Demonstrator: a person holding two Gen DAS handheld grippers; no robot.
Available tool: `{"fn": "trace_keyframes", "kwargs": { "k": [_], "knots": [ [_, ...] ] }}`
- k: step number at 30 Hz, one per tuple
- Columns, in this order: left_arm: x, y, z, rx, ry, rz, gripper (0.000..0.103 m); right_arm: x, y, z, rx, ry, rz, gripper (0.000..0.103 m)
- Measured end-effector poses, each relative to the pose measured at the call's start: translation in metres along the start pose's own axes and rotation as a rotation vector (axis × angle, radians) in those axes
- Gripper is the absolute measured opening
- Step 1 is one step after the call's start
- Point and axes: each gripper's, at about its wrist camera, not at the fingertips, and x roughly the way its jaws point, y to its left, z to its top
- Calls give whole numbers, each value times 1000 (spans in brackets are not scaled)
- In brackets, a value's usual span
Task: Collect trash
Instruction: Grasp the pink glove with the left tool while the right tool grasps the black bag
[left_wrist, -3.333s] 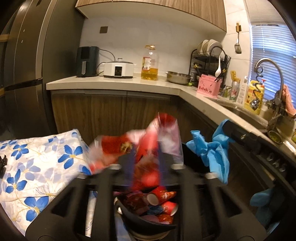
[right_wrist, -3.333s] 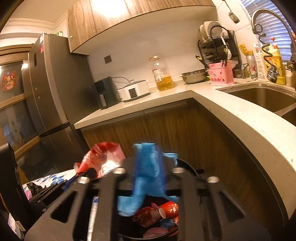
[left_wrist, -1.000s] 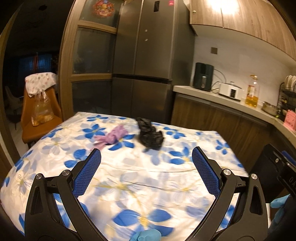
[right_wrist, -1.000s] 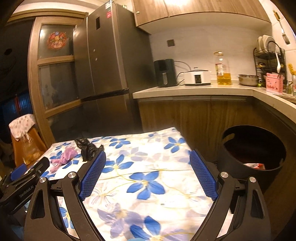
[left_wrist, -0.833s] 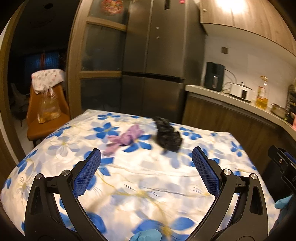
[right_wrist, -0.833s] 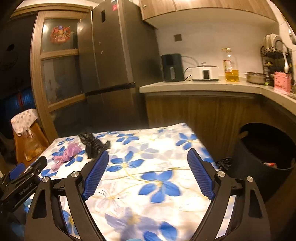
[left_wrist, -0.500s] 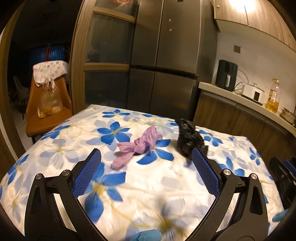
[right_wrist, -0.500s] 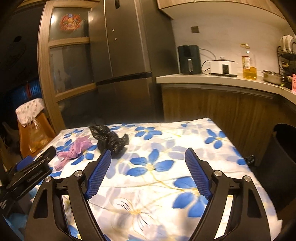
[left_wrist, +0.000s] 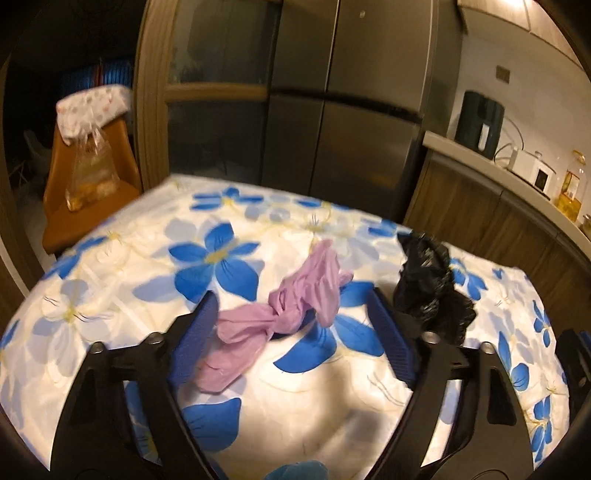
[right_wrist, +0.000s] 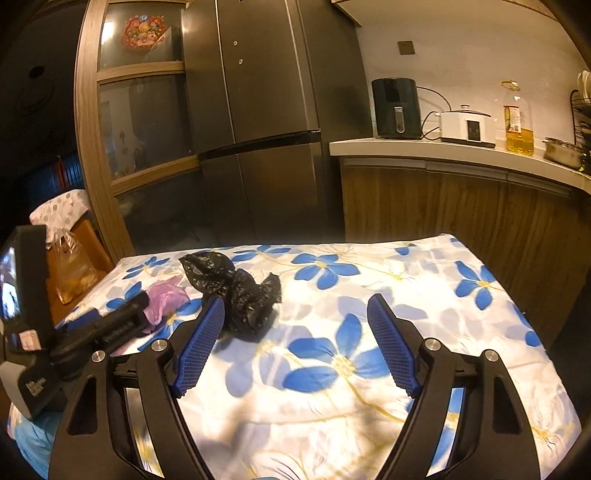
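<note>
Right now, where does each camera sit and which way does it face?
Left wrist: on the left gripper, facing the purple glove between its open fingers.
Right wrist: on the right gripper, facing the floral tablecloth; open fingers and the left gripper show.
Shared: glove, black bag, tablecloth, fridge.

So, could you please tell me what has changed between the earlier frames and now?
Both grippers let go of their trash over the bin, the left a red wrapper, the right a blue glove, then swung to the flowered table. The open left gripper has closed in around the purple glove; the right gripper nears the black bag. Glove and bag haven't moved.
</note>
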Motion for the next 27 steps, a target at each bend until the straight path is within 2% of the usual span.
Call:
{"fn": "trace_keyframes", "kwargs": {
  "k": [5,6,10,13,18,21,23,24,26,27],
  "knots": [
    [21,13,-5,-56,107,-42,43,20,11,3,-12,22,12,77],
    [25,17,-6,-76,127,-57,32,25,13,3,-19,28,14,77],
    [29,29,-9,-141,147,-97,12,46,23,2,-32,65,21,75],
    [23,26,-10,-133,120,-101,5,62,31,-1,-41,103,22,70],
    [9,25,-9,-133,65,-99,4,81,39,-3,-47,153,28,61],
    [1,22,-9,-114,35,-90,4,94,44,-7,-65,198,32,52],
    [-1,20,-10,-100,28,-86,3,101,47,-10,-74,232,36,38],
    [0,19,-10,-93,29,-83,3,103,47,-12,-74,245,43,35],
    [0,17,-10,-84,29,-80,3,105,46,-14,-72,260,60,19],
    [0,18,-10,-82,29,-80,3,106,46,-14,-70,265,66,14]
  ]
}}
